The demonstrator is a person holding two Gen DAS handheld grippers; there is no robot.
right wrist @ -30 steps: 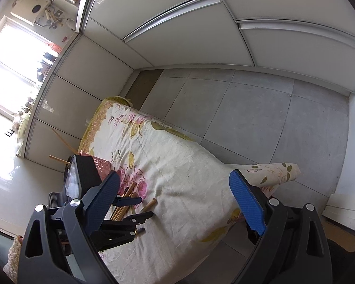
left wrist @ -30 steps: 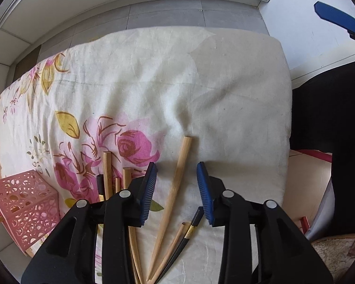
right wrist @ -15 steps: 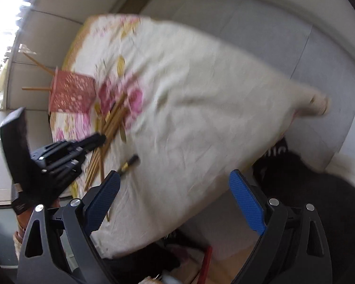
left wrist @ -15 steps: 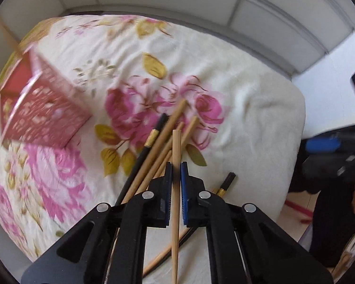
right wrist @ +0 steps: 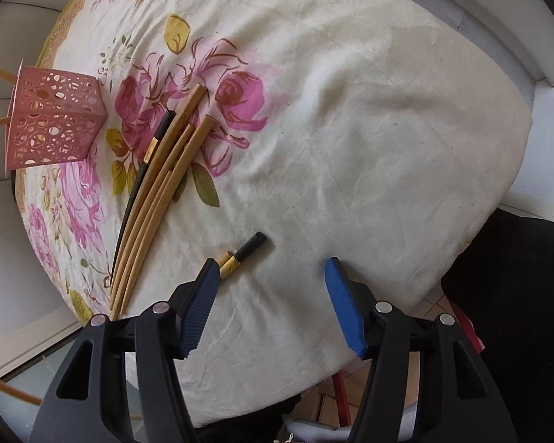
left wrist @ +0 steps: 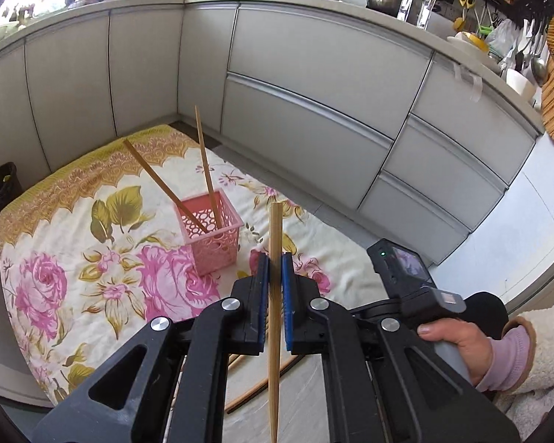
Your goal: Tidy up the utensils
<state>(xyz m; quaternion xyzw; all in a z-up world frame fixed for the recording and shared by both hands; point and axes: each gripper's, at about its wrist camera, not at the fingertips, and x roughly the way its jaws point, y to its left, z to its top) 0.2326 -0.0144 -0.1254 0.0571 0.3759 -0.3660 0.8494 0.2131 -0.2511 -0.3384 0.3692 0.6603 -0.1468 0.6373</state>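
Observation:
My left gripper (left wrist: 275, 269) is shut on a wooden chopstick (left wrist: 276, 229), held up above the flowered tablecloth (left wrist: 92, 258). Its top end points toward the pink perforated basket (left wrist: 212, 236), where two chopsticks (left wrist: 203, 162) lean. My right gripper (right wrist: 271, 269) points down over the cloth with its jaws closing. A black chopstick with a gold band (right wrist: 245, 253) lies by the left fingertip; the pads press on nothing. A bundle of wooden chopsticks (right wrist: 158, 192) and another black one (right wrist: 144, 162) lie beside the basket (right wrist: 51, 118).
Grey kitchen cabinets (left wrist: 314, 110) run behind the table, with pots on the counter above. A dark bin (left wrist: 0, 184) stands at the far left. A hand in a pink sleeve (left wrist: 458, 336) grips the right tool. The cloth's edge (right wrist: 498, 221) drops off at right.
The left gripper closed on one wooden chopstick, lifted it off the cloth and swung toward the basket. The right gripper tipped down over the table and its jaws narrowed.

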